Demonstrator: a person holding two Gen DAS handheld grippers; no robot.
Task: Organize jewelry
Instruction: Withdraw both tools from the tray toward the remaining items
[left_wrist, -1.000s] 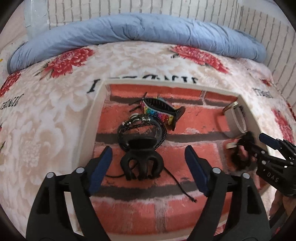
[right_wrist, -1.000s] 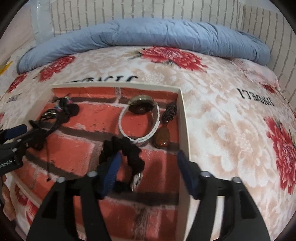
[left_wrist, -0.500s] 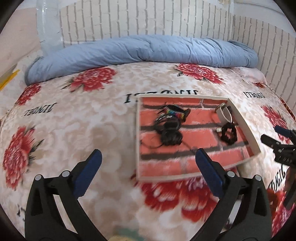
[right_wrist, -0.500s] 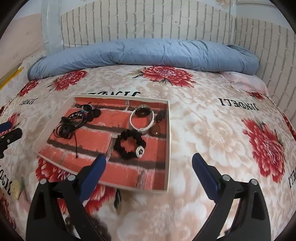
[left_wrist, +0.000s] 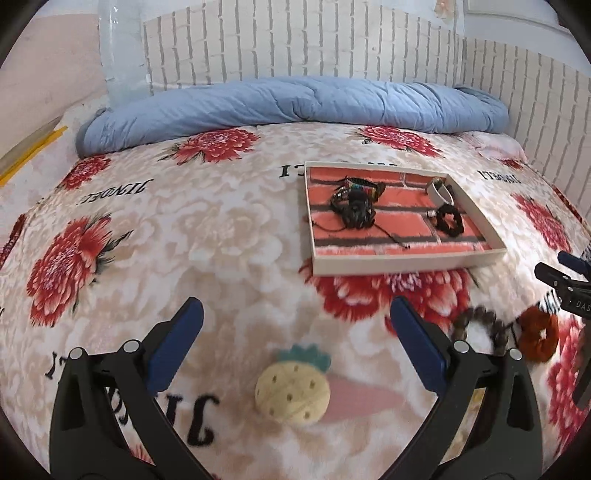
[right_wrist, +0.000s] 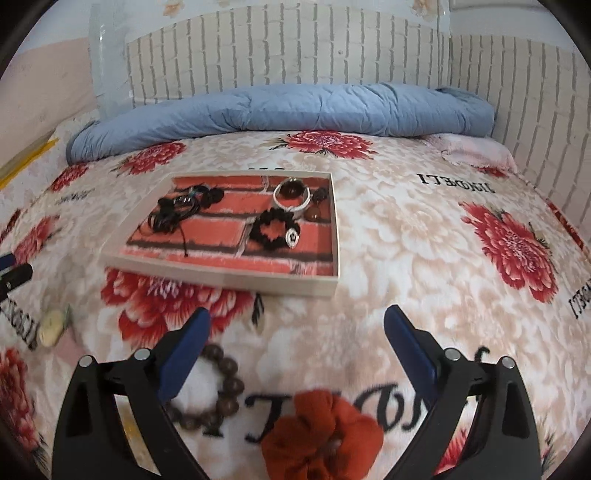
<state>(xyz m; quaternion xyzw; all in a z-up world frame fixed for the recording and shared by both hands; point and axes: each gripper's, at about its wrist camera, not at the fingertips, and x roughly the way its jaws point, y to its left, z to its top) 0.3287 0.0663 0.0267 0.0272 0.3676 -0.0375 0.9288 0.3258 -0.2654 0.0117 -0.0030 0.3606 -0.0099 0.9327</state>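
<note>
The bed carries a floral fleece blanket (right_wrist: 406, 229); a rolled blue quilt (right_wrist: 280, 107) lies at 12 o'clock against a white brick-pattern wall (right_wrist: 295, 48). The jewelry tray (right_wrist: 225, 275), brick-printed inside, sits at 11 o'clock in the right wrist view, long axis running 9 to 3. Black cord bracelets (right_wrist: 173, 214) lie in its left part, a black scrunchie (right_wrist: 273, 227) and a white bangle (right_wrist: 291, 197) in its right. A wooden bead bracelet (right_wrist: 221, 391) and a rust scrunchie (right_wrist: 321, 432) lie on the blanket at 6 o'clock. The left hand-held gripper (left_wrist: 295, 343) and the right hand-held gripper (right_wrist: 297, 350) both stand apart, jaws having just been widening, nothing clamped.

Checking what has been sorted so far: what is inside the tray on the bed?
Inside the tray: a tangle of black cord bracelets, a black beaded bracelet with a silver charm, a white bangle and an amber pendant. What lies under the tangle is hidden.
</note>
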